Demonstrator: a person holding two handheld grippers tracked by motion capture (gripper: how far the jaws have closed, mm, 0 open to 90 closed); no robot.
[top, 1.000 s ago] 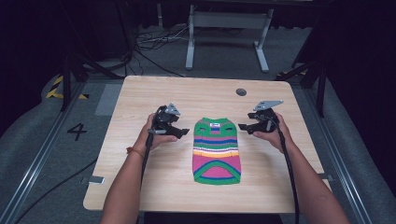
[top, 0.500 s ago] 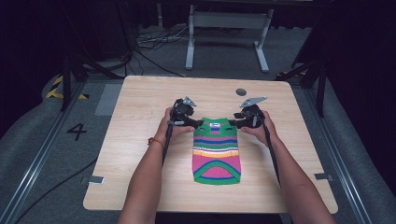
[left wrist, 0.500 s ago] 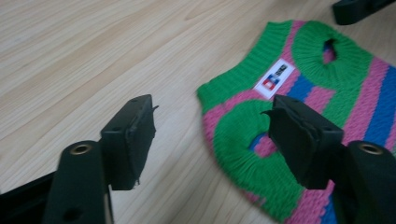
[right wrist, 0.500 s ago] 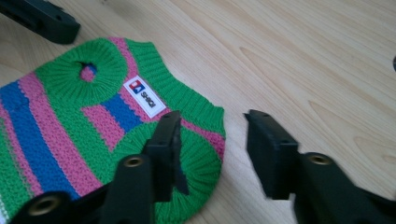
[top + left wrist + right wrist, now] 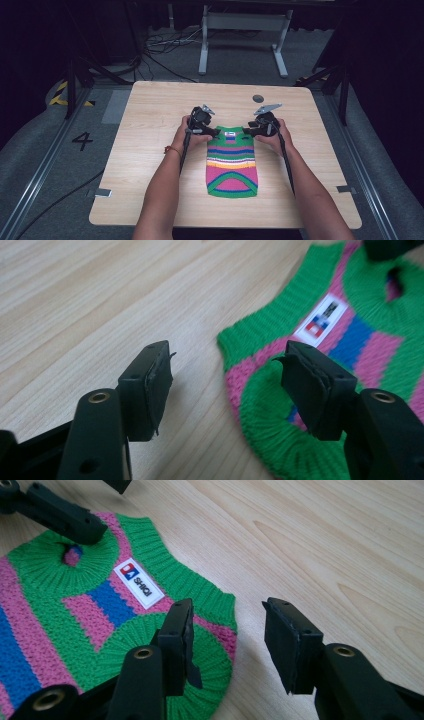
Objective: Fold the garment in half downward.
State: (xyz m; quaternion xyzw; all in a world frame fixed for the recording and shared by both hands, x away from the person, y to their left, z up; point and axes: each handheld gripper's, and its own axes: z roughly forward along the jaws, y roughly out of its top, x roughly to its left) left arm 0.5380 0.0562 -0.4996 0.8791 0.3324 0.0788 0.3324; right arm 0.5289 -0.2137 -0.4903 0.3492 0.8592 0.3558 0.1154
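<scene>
A small knitted sweater [image 5: 231,162] with green, pink, blue and yellow stripes lies flat on the wooden table [image 5: 150,150], its neck at the far end. My left gripper [image 5: 216,132] is open at its top left corner. In the left gripper view the left gripper [image 5: 227,352] has one jaw over bare wood and the other over the green armhole of the sweater [image 5: 350,330]; its jaws have just been closing. My right gripper [image 5: 247,132] is open and straddles the top right corner of the sweater [image 5: 75,610]. The right gripper [image 5: 228,607] has its jaws a little wider than a moment ago. Neither pair presses the knit.
A dark round disc [image 5: 258,98] sits on the table beyond the sweater. A white metal frame [image 5: 243,30] and cables lie on the floor behind the table. A "4" [image 5: 82,140] is marked on the floor at the left. The left gripper's jaw [image 5: 60,515] shows over the neck.
Both hands have come in from the sweater's sides to its top corners and have sunk toward the table. Both pairs of jaws now stand narrower than at first.
</scene>
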